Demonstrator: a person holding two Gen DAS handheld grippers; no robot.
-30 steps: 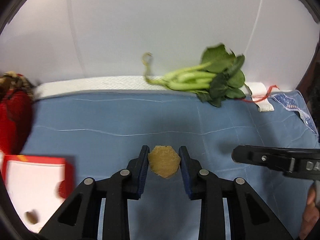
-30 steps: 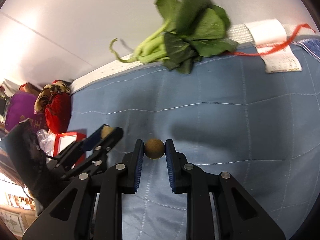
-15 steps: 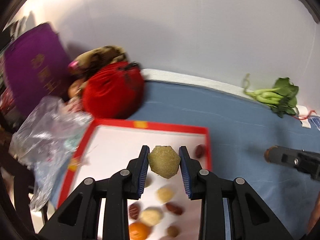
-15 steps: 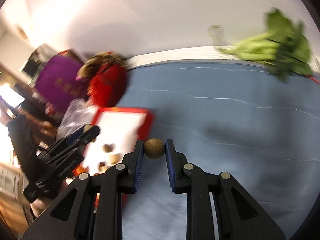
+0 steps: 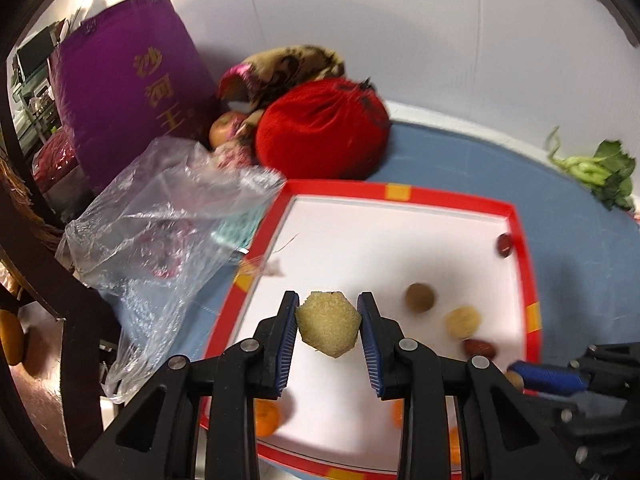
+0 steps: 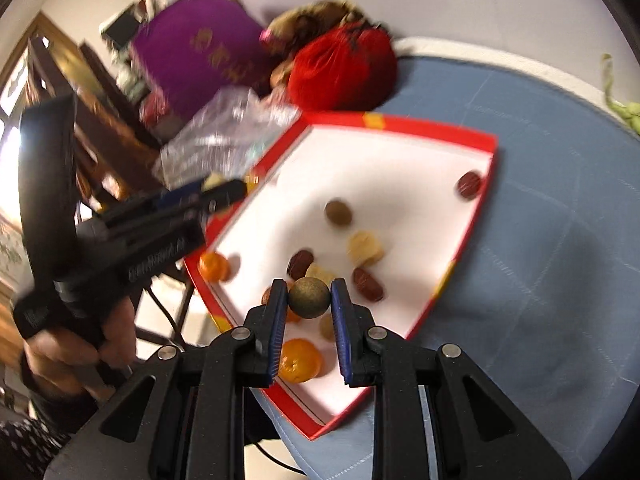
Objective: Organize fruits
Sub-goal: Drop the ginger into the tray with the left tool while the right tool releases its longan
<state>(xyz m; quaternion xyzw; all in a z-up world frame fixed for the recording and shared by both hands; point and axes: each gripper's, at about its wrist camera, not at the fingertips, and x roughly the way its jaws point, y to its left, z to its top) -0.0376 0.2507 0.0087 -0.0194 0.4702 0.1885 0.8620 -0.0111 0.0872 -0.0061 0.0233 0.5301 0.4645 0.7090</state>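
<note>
**Fruits in transit: two pieces carried over the collecting tray**

Item 1. Pale yellow, rough-skinned, faceted fruit (image 5: 327, 329). I hold it in the left gripper (image 5: 328, 330), the blue ribbed pads pressed against its two flanks, jaws narrowed to the fruit's width and no further. It hangs above the near left part of the red-rimmed white tray (image 5: 400, 192), clear of the floor, so I judge it is poised for release there.

Item 2. Small round olive-brown fruit (image 6: 309, 297). The right gripper (image 6: 309, 298) is clamped on it, jaws nearly together because the piece is so small. It sits over the tray's near end, above several pieces already lying there.

Item 3. Tray contents, as seen from the right wrist: an orange mandarin (image 6: 299, 361) just below the jaws, another mandarin (image 6: 214, 266) by the left rim, dark red dates (image 6: 367, 283), a pale yellow lump (image 6: 365, 249), a brown ball (image 6: 338, 213), and one date (image 6: 468, 185) alone by the far right rim. They lie loose and ungrouped; I read the tray as the gathering place.

Item 4. Surroundings, not for handling: blue quilted cloth (image 6: 560, 240) under the tray, clear crumpled plastic bag (image 5: 160, 216) touching its left rim, red drawstring pouch (image 5: 324, 126) behind it, purple gift bag (image 5: 132, 80), and green leafy vegetable (image 5: 600, 172) well apart at the far right.

Risk, in my judgement: both grippers crowd the same end, and a dropped round piece may roll.
</note>
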